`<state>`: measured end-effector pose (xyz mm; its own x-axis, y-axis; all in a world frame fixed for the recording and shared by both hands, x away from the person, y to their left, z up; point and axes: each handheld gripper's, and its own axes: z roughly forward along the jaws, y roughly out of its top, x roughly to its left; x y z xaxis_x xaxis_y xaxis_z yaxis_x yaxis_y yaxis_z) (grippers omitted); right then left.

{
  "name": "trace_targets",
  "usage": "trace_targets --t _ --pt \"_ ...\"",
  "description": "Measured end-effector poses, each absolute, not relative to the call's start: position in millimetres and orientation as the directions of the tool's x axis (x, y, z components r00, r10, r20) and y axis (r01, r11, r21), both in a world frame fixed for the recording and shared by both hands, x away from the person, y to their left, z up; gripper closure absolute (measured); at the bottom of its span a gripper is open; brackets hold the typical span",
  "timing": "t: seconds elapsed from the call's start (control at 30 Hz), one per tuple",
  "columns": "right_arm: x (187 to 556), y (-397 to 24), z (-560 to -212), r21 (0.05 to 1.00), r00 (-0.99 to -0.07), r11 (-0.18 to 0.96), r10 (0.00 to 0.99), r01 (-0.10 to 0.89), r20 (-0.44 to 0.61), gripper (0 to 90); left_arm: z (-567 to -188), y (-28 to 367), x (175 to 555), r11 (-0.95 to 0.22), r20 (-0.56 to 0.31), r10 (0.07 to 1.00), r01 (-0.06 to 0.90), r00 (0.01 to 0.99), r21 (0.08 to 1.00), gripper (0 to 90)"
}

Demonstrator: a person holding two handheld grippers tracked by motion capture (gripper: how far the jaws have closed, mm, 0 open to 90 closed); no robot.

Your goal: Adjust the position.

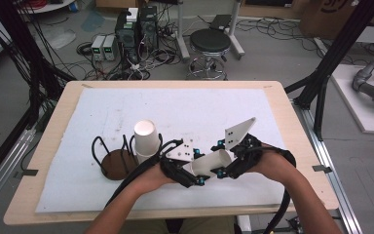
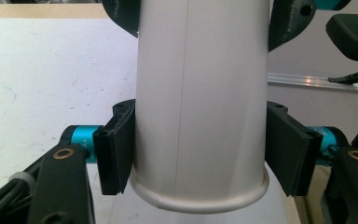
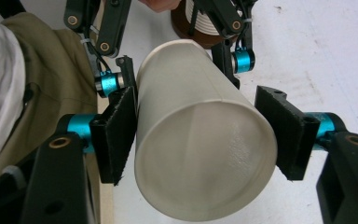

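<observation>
1. Left of both tools in the high view, a brown round stand (image 1: 117, 165) with black wire loops sits on the white mat (image 1: 97, 112) covering the counter (image 1: 48, 146). An upside-down white cup (image 1: 146, 138) stands at the stand's right edge, just behind the left tool.
2. The left tool (image 1: 189, 174) is held low over the near part of the mat. Its camera looks along a second white cup (image 2: 200, 102) from the rim end; the rolled rim is nearest the lens. The left pad (image 2: 116, 154) touches the cup wall. The right pad sits right at the opposite wall, but contact there is hard to confirm. So the jaws are about a cup-width apart, closed on the cup near its rim.
3. Between the two tools, this cup (image 1: 210, 163) lies tipped on its side, off the mat.
4. The right tool (image 1: 222, 171) meets it from the other end. Its camera shows the cup's closed bottom (image 3: 205, 158) facing the lens, the left pad (image 3: 119, 135) pressed to the wall and the right pad with a thin gap, so its grip is uncertain. This view also shows the left tool's jaws beyond the cup, and khaki trousers (image 3: 51, 84).
</observation>
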<state>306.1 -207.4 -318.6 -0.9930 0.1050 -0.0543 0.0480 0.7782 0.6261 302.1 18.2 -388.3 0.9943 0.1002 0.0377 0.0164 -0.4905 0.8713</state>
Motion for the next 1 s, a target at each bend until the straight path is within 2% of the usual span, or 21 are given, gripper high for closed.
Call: trace_targets --t 0.17,0.27,0.37,0.73,1.0 --pt "304 -213 -317 0.644 -0.996 0.763 0.089 0.054 -0.022 36.3 -390 18 301 -0.458 0.023 0.082 0.017 0.996 0.889 28.8" --pt "305 -219 -315 0.664 -0.995 0.745 0.098 0.067 -0.009 36.2 -389 20 301 -0.383 0.006 0.097 0.032 0.995 0.923 20.5" --pt "305 -225 -315 0.680 -0.994 0.729 0.110 0.077 -0.006 36.2 -389 23 301 -0.356 -0.003 0.110 0.042 0.994 0.933 17.9" --pt "306 -255 -326 0.760 -0.978 0.634 0.208 0.142 0.009 36.1 -399 45 302 -0.174 -0.039 0.183 0.072 0.982 0.982 17.6" --pt "306 -263 -344 0.813 -0.969 0.551 0.240 0.188 0.061 36.1 -400 47 298 -0.137 -0.030 0.184 0.056 0.982 0.989 17.6"
